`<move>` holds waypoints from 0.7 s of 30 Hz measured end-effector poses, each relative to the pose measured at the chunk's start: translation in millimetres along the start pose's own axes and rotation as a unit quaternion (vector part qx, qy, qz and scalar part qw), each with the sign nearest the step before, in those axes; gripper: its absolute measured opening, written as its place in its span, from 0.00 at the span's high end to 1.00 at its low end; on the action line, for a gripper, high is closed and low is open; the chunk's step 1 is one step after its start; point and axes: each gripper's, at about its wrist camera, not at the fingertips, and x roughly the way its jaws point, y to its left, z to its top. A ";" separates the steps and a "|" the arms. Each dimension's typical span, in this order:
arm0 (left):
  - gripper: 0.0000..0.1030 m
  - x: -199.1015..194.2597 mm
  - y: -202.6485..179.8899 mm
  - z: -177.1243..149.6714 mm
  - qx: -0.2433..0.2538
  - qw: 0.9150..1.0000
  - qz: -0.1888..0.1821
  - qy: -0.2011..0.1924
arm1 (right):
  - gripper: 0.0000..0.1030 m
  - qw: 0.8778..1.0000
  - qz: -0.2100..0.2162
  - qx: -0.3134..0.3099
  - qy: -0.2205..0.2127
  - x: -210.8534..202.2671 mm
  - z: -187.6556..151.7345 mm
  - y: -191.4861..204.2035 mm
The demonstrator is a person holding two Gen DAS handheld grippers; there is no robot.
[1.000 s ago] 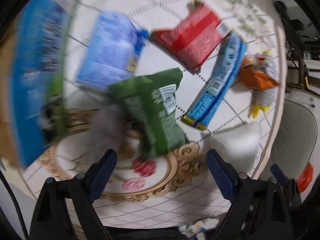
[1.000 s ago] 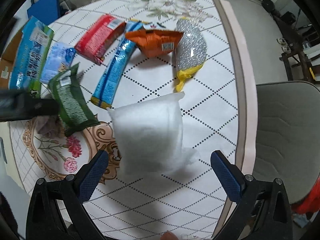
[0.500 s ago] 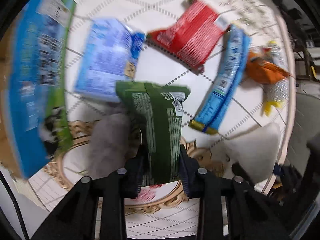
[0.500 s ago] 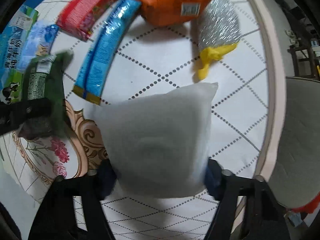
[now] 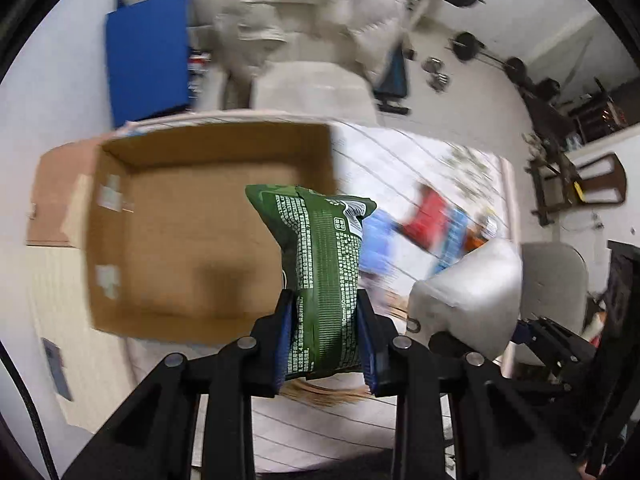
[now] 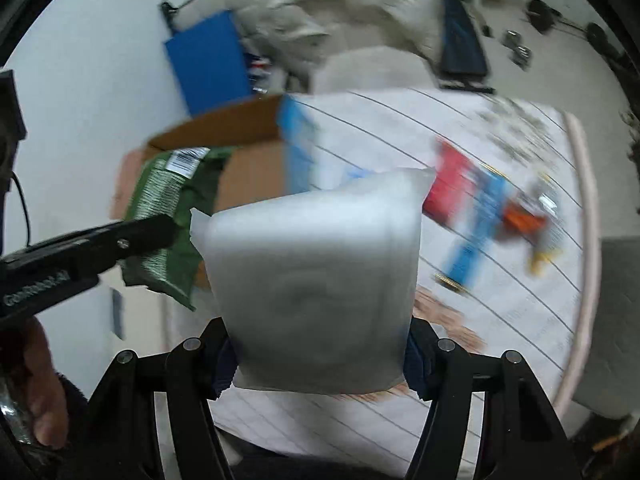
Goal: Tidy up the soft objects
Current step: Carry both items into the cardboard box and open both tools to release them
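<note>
My left gripper (image 5: 325, 340) is shut on a green snack bag (image 5: 322, 272) and holds it in the air, just right of an open cardboard box (image 5: 192, 232). The green bag also shows in the right wrist view (image 6: 168, 216), with the left gripper's finger across it. My right gripper (image 6: 320, 360) is shut on a white soft pouch (image 6: 312, 280), lifted above the table; the pouch also shows in the left wrist view (image 5: 468, 288). The box (image 6: 248, 160) lies behind both, at the table's left end.
On the white patterned table (image 6: 500, 320) lie a red packet (image 6: 448, 184), a long blue packet (image 6: 476, 236), an orange packet (image 6: 520, 220) and a light blue packet (image 5: 376, 248), all blurred. A grey chair (image 5: 556, 300) stands at the right. A blue board (image 5: 148, 52) leans behind the box.
Both grippers closed on their items and lifted them off the table. They swung left toward the cardboard box, which has come into view.
</note>
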 end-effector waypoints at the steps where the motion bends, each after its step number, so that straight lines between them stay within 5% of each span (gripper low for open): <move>1: 0.75 0.0 21.7 7.3 -0.004 1.000 0.006 0.002 | 0.34 1.000 0.001 -0.007 0.001 12.3 16.2 25.4; 9: 0.75 103.8 146.1 70.0 -0.036 0.993 -0.012 0.108 | 0.34 0.998 -0.039 -0.019 0.040 147.6 118.1 135.7; 14: 0.75 156.7 168.0 85.8 -0.031 0.988 -0.023 0.149 | 0.33 0.994 -0.084 -0.024 0.067 210.0 145.7 163.1; 21: 0.74 181.9 173.9 88.9 -0.031 0.985 -0.044 0.164 | 0.33 0.988 -0.115 -0.001 0.098 265.1 156.6 151.6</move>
